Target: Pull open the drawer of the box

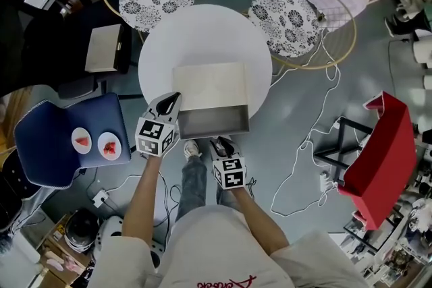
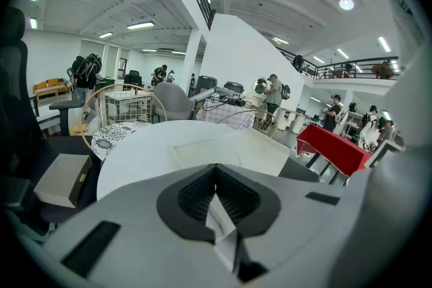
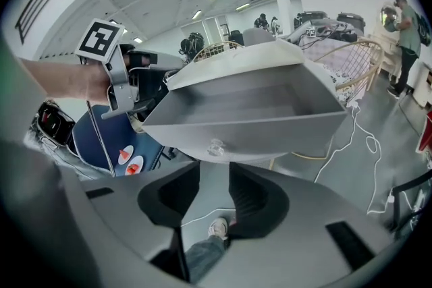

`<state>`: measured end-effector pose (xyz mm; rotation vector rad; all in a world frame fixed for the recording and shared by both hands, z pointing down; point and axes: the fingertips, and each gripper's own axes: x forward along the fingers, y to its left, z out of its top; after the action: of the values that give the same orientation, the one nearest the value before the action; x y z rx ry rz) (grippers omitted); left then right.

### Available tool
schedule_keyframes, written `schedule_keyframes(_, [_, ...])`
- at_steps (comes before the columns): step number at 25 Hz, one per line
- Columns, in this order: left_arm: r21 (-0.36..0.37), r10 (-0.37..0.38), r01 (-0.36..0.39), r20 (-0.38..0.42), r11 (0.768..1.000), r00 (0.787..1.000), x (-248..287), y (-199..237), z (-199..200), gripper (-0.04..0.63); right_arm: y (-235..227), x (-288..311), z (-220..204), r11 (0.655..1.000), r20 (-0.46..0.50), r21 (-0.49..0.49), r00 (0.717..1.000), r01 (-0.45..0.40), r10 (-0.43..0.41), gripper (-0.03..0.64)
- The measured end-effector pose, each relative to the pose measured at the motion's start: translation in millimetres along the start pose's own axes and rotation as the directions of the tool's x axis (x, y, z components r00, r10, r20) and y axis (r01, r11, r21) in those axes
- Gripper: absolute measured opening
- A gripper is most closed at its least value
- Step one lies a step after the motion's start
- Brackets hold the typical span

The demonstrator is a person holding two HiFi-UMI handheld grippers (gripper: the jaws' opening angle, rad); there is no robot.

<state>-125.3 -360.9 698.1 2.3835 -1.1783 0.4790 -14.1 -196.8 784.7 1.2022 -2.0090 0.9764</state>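
Left gripper [image 1: 169, 103], lower left of centre in the head view: jaws together with nothing between them; tip at or just beside the left front corner of the box [image 1: 210, 83]; contact cannot be confirmed, so it braces at most and does not clamp

Box stands at the near edge of the round white table [image 1: 162, 44], centre of frame; its drawer [image 1: 212, 123] is drawn well out toward the person and appears to overhang the table edge; task judged essentially done

Right gripper [image 3: 216, 195], just below the drawer front: jaws apart and empty; the small clear knob [image 3: 214, 147] sits just ahead of them, untouched

Risks, as judged: a further pull could bring the drawer clean out of its housing, no stop being visible; the overhanging weight could tip the box forward, since nothing grips it; a careless upward move of the right gripper could knock the drawer's underside; a loose white cable [image 1: 304, 165] lies on the floor at right, near the feet, a trip hazard
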Motion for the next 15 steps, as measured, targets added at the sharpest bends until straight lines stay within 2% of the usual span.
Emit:
schedule_keyframes(4, [-0.008,0.006,-0.006,0.007,1.0,1.0,-3,0,6,0.012,-2,-10,-1,1.0,0.008,0.005,1.0,0.023,-0.023,0.126])
schedule_keyframes(8, [0.001,0.003,-0.003,0.021,1.0,1.0,-7,-10,14,0.012,1,-22,2,0.999,0.034,-0.035,0.999,0.036,-0.035,0.046])
schedule_keyframes(15, [0.022,0.003,-0.004,0.046,1.0,0.999,-22,-37,32,0.012,-5,-49,17,0.998,0.091,-0.062,0.996,0.009,-0.003,0.016])
